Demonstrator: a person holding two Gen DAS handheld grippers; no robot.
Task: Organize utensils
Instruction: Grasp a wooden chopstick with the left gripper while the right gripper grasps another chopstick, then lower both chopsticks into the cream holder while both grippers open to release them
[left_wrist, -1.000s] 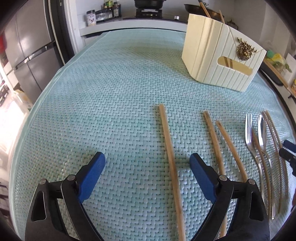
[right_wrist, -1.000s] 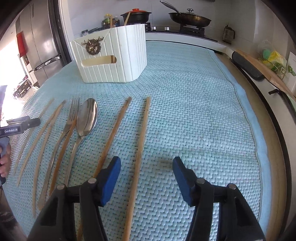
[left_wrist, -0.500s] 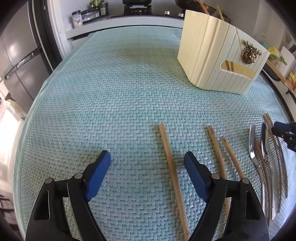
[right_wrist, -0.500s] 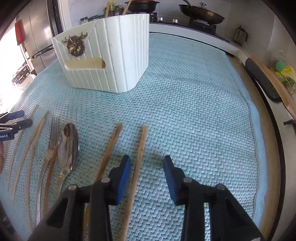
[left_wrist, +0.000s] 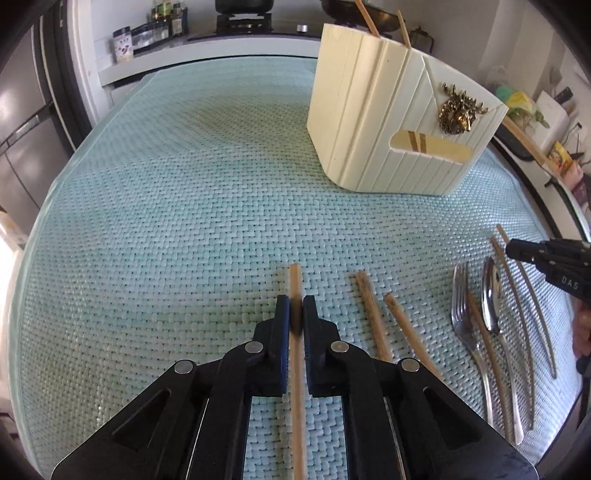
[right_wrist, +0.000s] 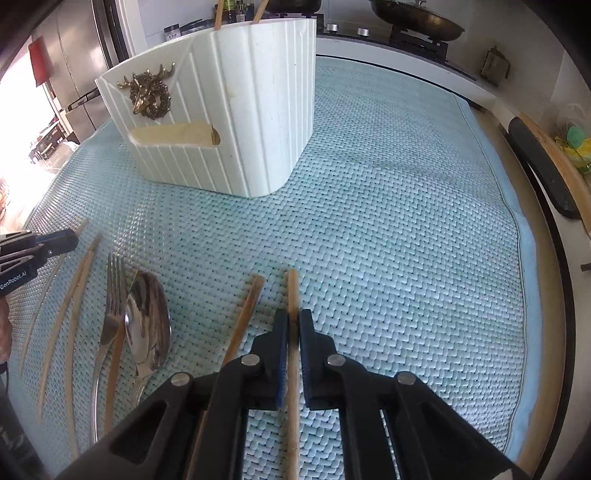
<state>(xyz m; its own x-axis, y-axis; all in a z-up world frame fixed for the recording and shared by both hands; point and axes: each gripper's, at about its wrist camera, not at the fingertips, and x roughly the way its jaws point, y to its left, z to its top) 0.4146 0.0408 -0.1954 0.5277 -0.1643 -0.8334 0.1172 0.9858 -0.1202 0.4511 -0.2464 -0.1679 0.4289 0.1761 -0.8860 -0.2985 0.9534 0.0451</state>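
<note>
Step in hand: picking up chopsticks. Left gripper (left_wrist: 294, 317) jaws clamped on leftmost chopstick (left_wrist: 295, 288); right gripper (right_wrist: 291, 328) jaws clamped on rightmost chopstick (right_wrist: 293, 291). Both sticks on mat near holder (right_wrist: 236, 122), fork (right_wrist: 112, 295) and spoon (right_wrist: 147, 317) between. Next, probably: lift, tip upright, drop into holder.

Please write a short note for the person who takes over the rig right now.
Left gripper: shut on the leftmost chopstick, which lies on the mat.
Right gripper: shut on the rightmost chopstick.
Done: two chopsticks stand in the white holder.
Left: the gripped pair, the other loose chopsticks, the fork and spoon on the mat.
</note>
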